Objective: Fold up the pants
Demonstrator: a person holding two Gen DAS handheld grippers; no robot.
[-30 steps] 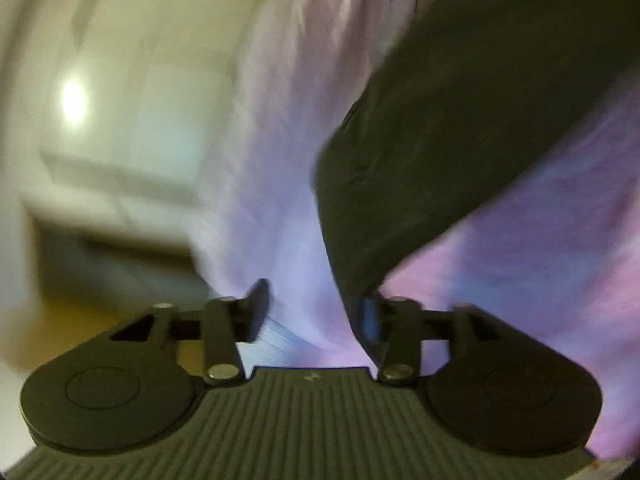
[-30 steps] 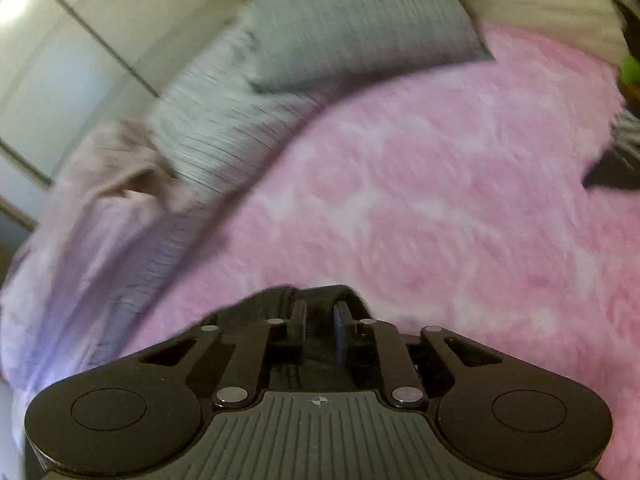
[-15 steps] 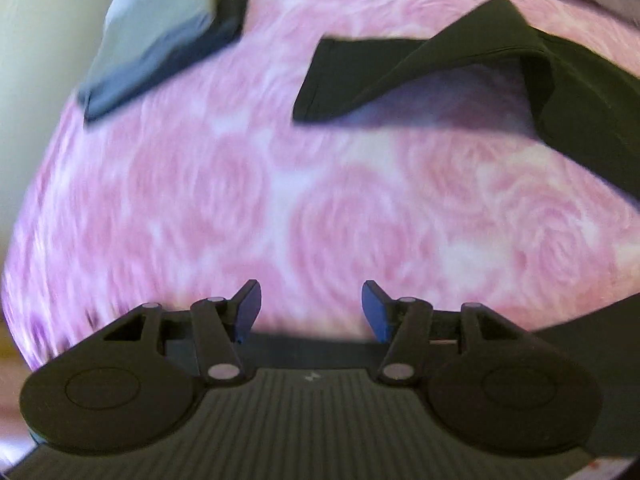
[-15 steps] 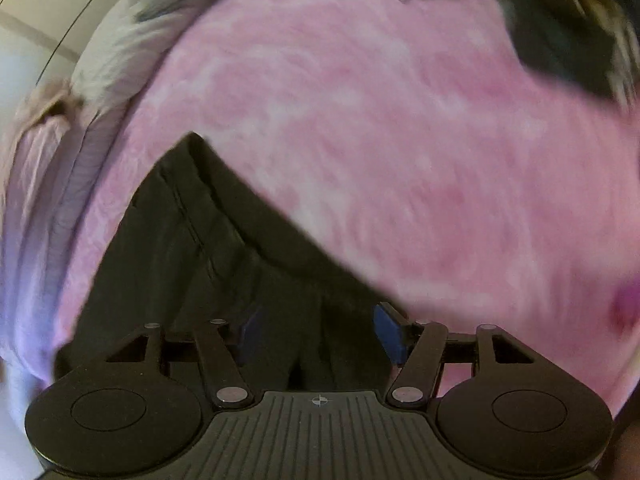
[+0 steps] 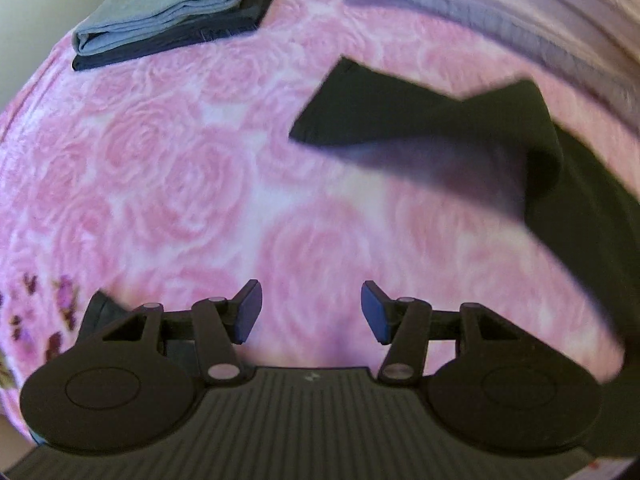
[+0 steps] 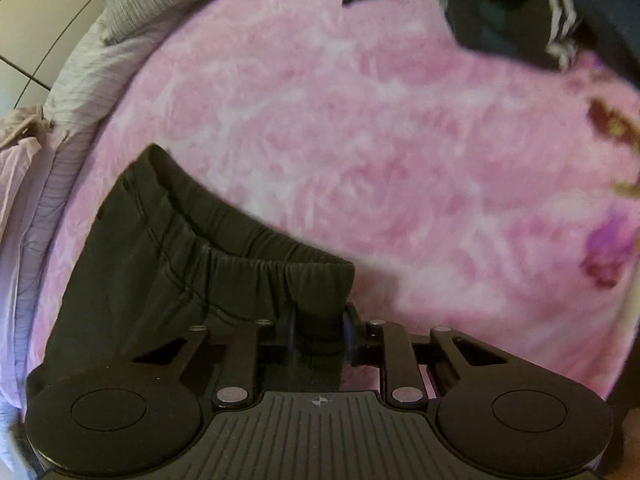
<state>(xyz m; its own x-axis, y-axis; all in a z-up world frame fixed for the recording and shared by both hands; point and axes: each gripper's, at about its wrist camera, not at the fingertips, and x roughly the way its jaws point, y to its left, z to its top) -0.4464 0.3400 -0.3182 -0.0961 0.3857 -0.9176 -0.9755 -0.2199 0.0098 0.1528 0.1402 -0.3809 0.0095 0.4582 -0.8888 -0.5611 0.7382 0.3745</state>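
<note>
1. The right claw (image 6: pixel 318 334) pinches the stretchy waist of the black pants (image 6: pixel 168 248).
2. The left claw (image 5: pixel 311 312) is spread wide over the pink rose blanket (image 5: pixel 180 168), holding nothing.
3. The pant legs lie farther off.
4. Folded clothes (image 5: pixel 168 12) sit far back.

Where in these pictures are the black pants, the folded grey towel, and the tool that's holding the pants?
black pants (image 6: pixel 208 240): right wrist view, on the gathered waistband.
folded grey towel (image 5: pixel 168 4): left wrist view, on its top face.
right tool (image 6: pixel 318 332): right wrist view, between its fingertips, closed on the waistband.
</note>
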